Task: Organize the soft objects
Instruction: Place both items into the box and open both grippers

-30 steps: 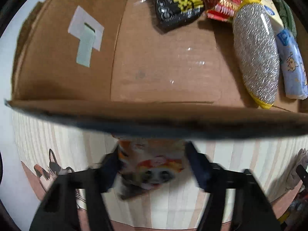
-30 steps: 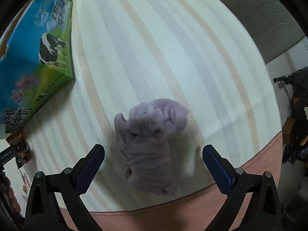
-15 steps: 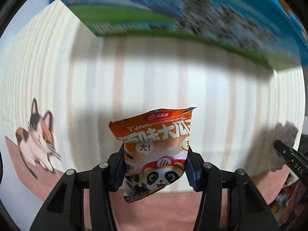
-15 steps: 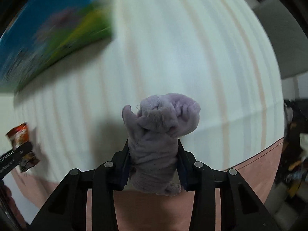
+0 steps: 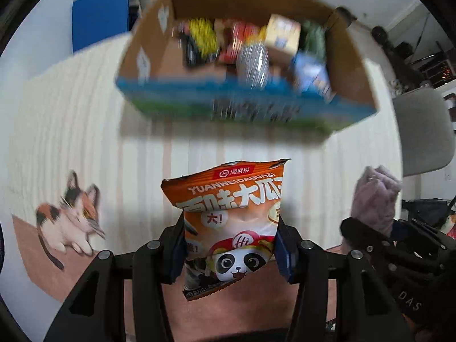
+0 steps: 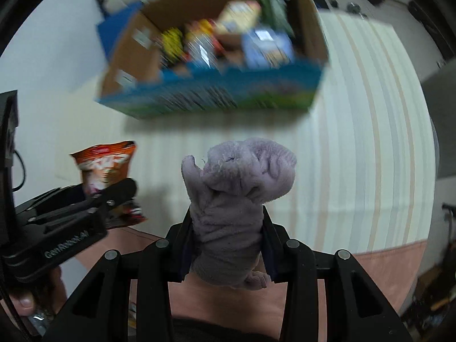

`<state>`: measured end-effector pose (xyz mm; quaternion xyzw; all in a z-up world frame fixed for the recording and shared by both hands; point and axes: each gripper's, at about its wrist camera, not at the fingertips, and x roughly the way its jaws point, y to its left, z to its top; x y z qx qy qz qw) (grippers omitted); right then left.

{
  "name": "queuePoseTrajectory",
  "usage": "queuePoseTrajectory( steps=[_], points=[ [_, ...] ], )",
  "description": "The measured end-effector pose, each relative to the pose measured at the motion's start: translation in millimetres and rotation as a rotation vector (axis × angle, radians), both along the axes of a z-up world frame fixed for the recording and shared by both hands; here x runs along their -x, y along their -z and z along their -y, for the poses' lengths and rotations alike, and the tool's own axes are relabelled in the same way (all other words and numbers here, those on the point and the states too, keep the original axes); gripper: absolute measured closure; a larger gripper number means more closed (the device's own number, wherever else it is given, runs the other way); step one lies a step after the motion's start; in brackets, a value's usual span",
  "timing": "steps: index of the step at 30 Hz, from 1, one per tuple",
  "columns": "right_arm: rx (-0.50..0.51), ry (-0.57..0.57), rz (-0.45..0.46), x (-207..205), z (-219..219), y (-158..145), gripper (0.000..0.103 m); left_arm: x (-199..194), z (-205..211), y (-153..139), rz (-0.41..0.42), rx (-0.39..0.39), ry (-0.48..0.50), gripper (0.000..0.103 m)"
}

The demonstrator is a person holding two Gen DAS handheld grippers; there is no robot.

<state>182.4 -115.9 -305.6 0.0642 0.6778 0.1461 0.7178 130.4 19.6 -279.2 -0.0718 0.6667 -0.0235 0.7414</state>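
Note:
My left gripper (image 5: 229, 245) is shut on an orange snack bag with a panda print (image 5: 230, 222) and holds it above the striped tablecloth. My right gripper (image 6: 226, 242) is shut on a crumpled lilac cloth (image 6: 233, 211), also lifted. Each view shows the other gripper's load: the lilac cloth at the right of the left wrist view (image 5: 373, 199), the snack bag at the left of the right wrist view (image 6: 105, 171). An open cardboard box with a blue printed side (image 5: 248, 108) stands beyond both, blurred, and holds several packets and sponges.
The box also shows in the right wrist view (image 6: 213, 97). The striped tablecloth (image 5: 85, 142) has a cat print (image 5: 71, 222) at the left. A grey chair (image 5: 421, 131) stands at the table's right. A blue panel (image 5: 99, 14) stands behind the box.
Both grippers have pulled back and tilted up with their loads, so the whole box is now in view. One second ago the right gripper was open around the cloth; it has closed on it.

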Motion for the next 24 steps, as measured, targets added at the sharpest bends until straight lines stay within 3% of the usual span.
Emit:
queuePoseTrajectory(
  steps=[5, 10, 17, 24],
  points=[
    [-0.09, -0.019, 0.067, -51, -28, -51, 0.061, -43, -15, -47, 0.097, -0.028, 0.023, 0.054],
    [-0.132, -0.015, 0.099, -91, -56, -72, 0.061, -97, -47, -52, 0.13, -0.087, 0.003, 0.054],
    [-0.126, -0.01, 0.075, -151, -95, -55, 0.061, -144, -68, -41, 0.123, -0.166, 0.0, 0.055],
    [-0.115, -0.006, 0.054, -170, -110, -37, 0.061, -171, -75, -24, 0.095, -0.197, 0.021, 0.055]
  ],
)
